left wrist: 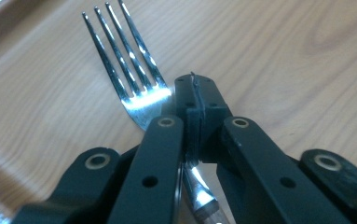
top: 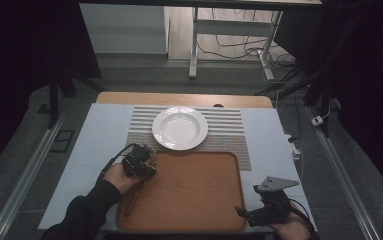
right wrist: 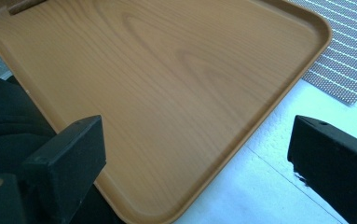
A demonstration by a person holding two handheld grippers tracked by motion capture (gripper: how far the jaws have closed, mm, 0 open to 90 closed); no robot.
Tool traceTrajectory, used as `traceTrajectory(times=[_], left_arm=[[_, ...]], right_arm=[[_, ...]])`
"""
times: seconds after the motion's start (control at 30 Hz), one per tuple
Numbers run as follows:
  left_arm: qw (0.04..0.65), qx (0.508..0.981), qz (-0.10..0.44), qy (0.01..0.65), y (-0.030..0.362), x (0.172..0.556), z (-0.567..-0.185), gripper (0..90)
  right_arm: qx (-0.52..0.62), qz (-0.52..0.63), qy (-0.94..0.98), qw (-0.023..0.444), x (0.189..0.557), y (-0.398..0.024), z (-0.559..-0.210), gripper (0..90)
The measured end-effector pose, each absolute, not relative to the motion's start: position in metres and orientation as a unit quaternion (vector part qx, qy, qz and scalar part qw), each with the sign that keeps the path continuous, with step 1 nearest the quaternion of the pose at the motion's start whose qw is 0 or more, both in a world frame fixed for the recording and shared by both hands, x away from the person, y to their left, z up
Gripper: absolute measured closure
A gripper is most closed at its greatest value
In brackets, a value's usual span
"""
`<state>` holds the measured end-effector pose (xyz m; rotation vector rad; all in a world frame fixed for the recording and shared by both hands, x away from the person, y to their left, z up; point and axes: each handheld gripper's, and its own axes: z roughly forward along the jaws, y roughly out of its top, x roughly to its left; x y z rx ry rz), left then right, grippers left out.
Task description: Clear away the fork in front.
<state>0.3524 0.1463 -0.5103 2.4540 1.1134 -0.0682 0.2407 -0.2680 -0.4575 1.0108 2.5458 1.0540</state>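
Note:
A metal fork [left wrist: 122, 60] with a wooden handle is clamped at its neck by my left gripper [left wrist: 195, 95], whose jaws are shut on it. Its tines reach out just above the wooden tray [left wrist: 278, 51]. From above, the left gripper [top: 144, 165] hovers over the tray's left edge and the fork's handle [top: 132, 199] trails back toward the person. My right gripper [top: 245, 212] rests by the tray's near right corner. Its own view shows the right gripper [right wrist: 199, 137] open, jaws wide apart with nothing between them, facing the tray [right wrist: 167, 84].
A white deep plate [top: 180, 128] sits on a striped placemat [top: 229, 131] just beyond the tray [top: 194, 190]. A white sheet [top: 99, 135] covers the table. Table legs and cables stand on the floor behind.

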Motion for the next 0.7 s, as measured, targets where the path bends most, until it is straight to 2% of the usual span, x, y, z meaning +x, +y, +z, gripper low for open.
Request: traceTrajectory(times=[0.4, 0.53, 0.7], left_arm=[[0.222, 0.870, -0.009, 0.440, 0.167, 0.358, -0.511, 85.0], [0.238, 0.864, -0.024, 0.443, 0.170, 0.357, -0.510, 76.6], [0.274, 0.859, -0.032, 0.431, 0.173, 0.353, -0.502, 58.3]], right_arm=[[0.342, 0.356, 0.864, 0.101, 0.241, -0.268, -0.457, 4.1], [0.342, 0.356, 0.864, 0.101, 0.241, -0.268, -0.457, 4.1], [0.342, 0.358, 0.863, 0.101, 0.241, -0.268, -0.457, 4.1]])
